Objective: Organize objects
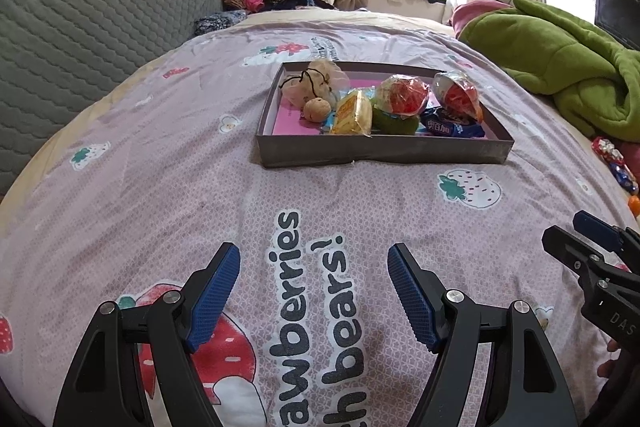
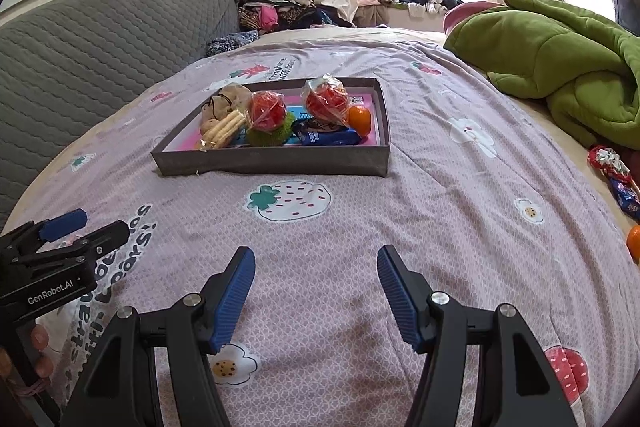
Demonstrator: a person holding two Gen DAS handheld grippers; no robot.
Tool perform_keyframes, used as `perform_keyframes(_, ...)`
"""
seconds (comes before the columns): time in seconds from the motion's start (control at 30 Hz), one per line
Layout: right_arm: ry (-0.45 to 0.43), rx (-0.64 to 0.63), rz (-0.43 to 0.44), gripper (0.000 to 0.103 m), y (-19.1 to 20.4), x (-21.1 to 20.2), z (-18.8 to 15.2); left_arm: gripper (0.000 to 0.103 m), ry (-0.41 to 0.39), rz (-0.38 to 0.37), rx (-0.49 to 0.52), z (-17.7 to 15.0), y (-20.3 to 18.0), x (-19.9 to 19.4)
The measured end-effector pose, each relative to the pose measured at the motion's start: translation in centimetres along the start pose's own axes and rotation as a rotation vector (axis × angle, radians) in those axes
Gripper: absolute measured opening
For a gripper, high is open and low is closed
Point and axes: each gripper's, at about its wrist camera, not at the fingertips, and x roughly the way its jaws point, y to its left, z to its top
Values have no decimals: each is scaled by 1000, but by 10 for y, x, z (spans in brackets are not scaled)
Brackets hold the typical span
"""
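Observation:
A shallow grey box [image 1: 380, 151] [image 2: 272, 163] with a pink floor sits on the bed ahead. It holds two red wrapped balls [image 1: 402, 95] [image 2: 326, 99], a yellow biscuit pack [image 1: 352, 113] [image 2: 224, 129], a green knitted item [image 2: 270, 137], a blue snack pack [image 1: 454, 127] [image 2: 326, 137], a small orange [image 2: 359, 119] and a pale pouch [image 1: 316, 79]. My left gripper [image 1: 314, 259] is open and empty above the bedspread, well short of the box. My right gripper [image 2: 316, 261] is open and empty too, beside the left one [image 2: 76, 227].
Loose at the bed's right edge lie a red-white wrapped item [image 2: 608, 161], a blue snack pack [image 2: 626, 199] and an orange [image 2: 634, 241]. A green blanket [image 2: 560, 59] is heaped at the right. A grey quilted headboard [image 1: 80, 35] stands left. Clothes pile by the window.

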Motion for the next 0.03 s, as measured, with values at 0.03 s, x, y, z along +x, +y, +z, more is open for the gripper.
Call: perform_keyframes(0.03, 2, 0, 1, 63, 0, 1, 0, 77, 3, -3, -2, 0, 0, 0)
